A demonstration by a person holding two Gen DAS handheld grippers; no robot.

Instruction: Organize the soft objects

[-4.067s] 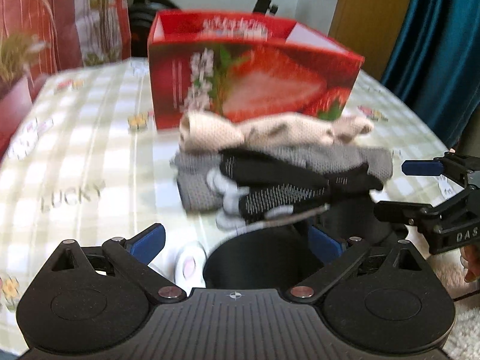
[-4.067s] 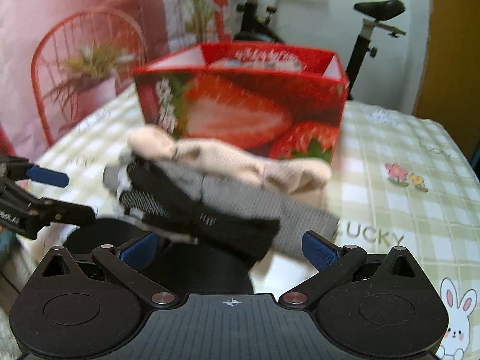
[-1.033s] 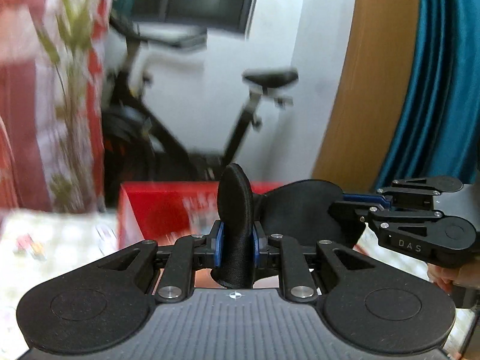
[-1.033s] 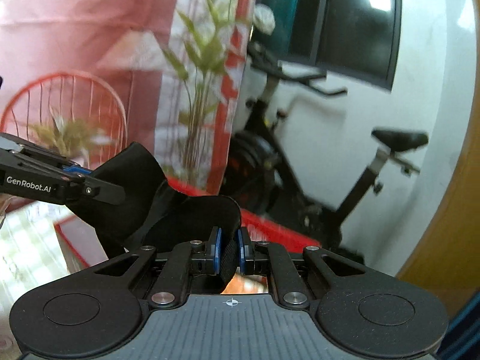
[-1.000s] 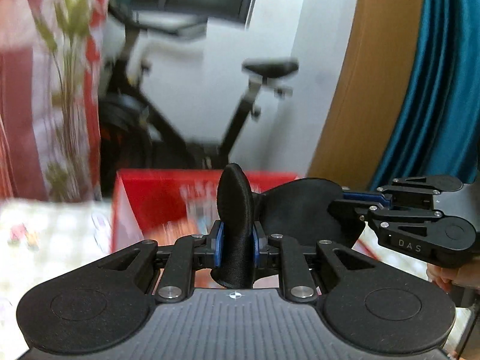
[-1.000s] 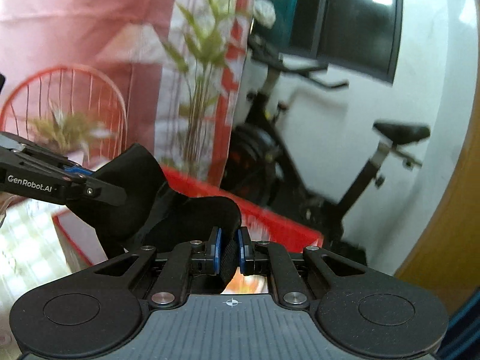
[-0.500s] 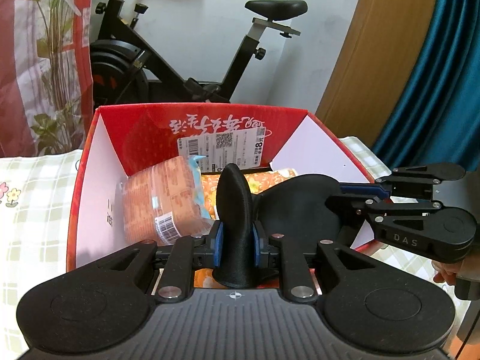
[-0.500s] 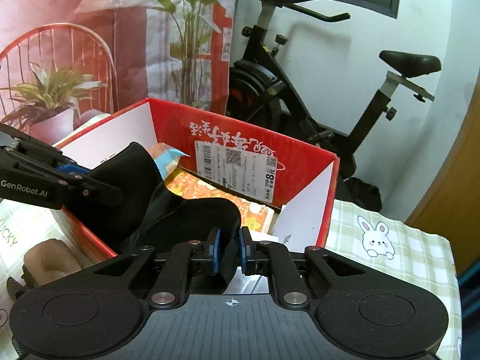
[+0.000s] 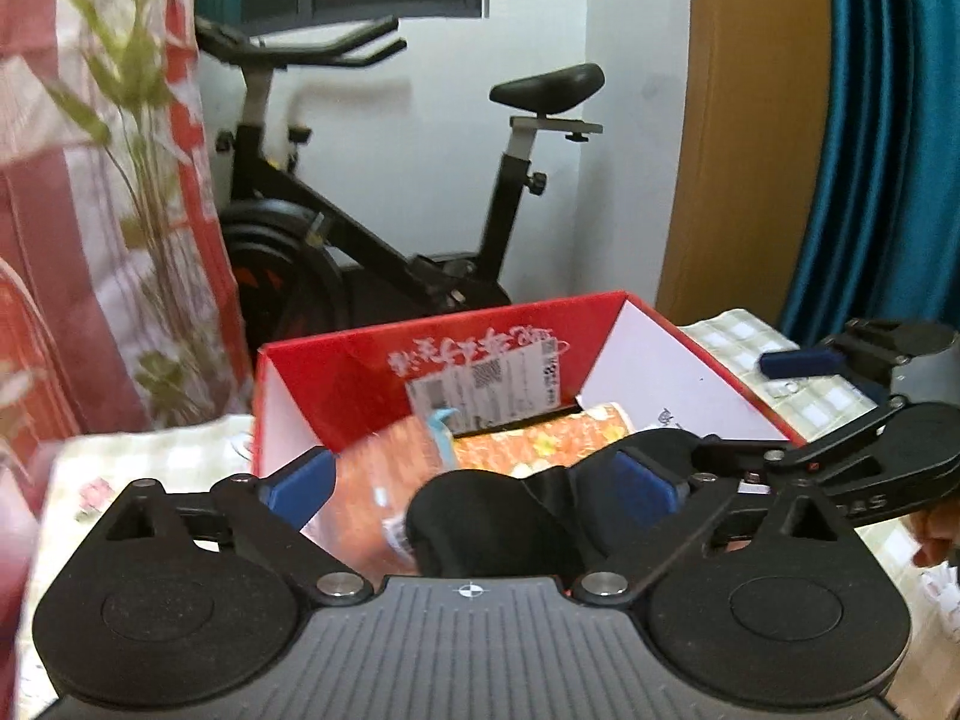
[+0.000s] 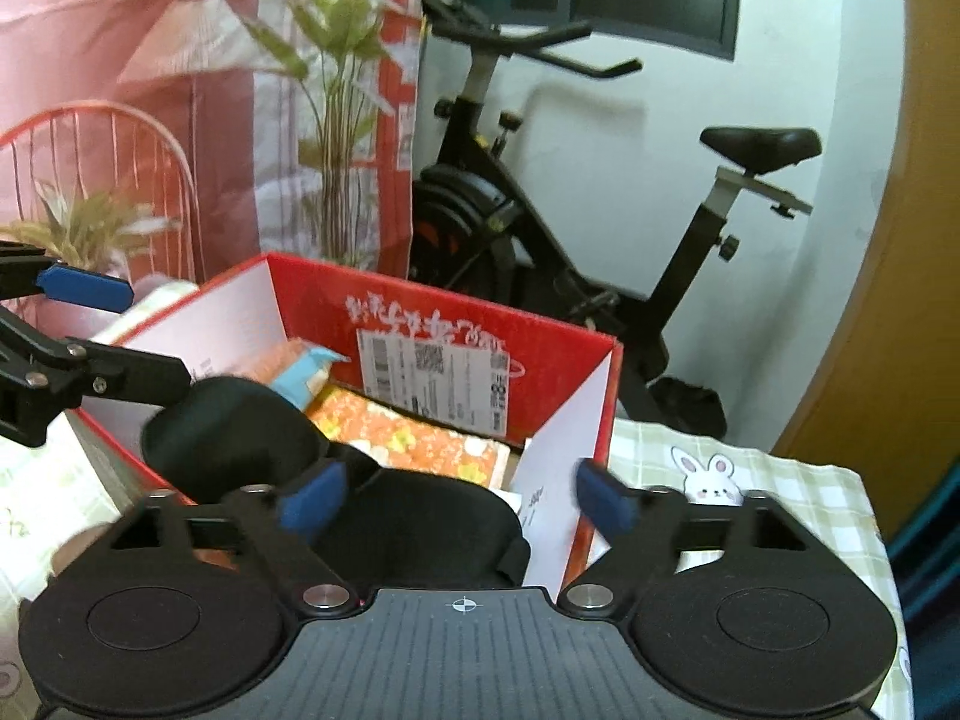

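Left gripper [image 9: 474, 489]: jaws wide apart, having just been opening; the blue pads [image 9: 300, 483] press on nothing, and a black soft fabric piece [image 9: 480, 519] lies loose between them.
Right gripper [image 10: 453, 498]: jaws also spread wide, having just been opening; the same black fabric [image 10: 414, 519] sits between the blue pads [image 10: 315, 498], not pinched.
Black fabric: draped across the near edge of the red cardboard box with white inner walls [image 9: 336, 384], one rounded lobe [image 10: 234, 426] inside the box's left corner.
Box contents: an orange flower-print packet [image 10: 414, 441] and an orange wrapped pack with a light-blue end [image 10: 300, 375] lie inside the box behind the fabric; a white barcode label [image 10: 432, 381] is stuck to the box's far inner wall.
Counter: a green-and-white checked cloth with a rabbit print [image 10: 714, 480] lies to the right of the box.
Person: fingertips [image 9: 936, 531] show right of the box.
Behind the box: a black exercise bike [image 9: 384, 240], a green plant [image 10: 336, 78].
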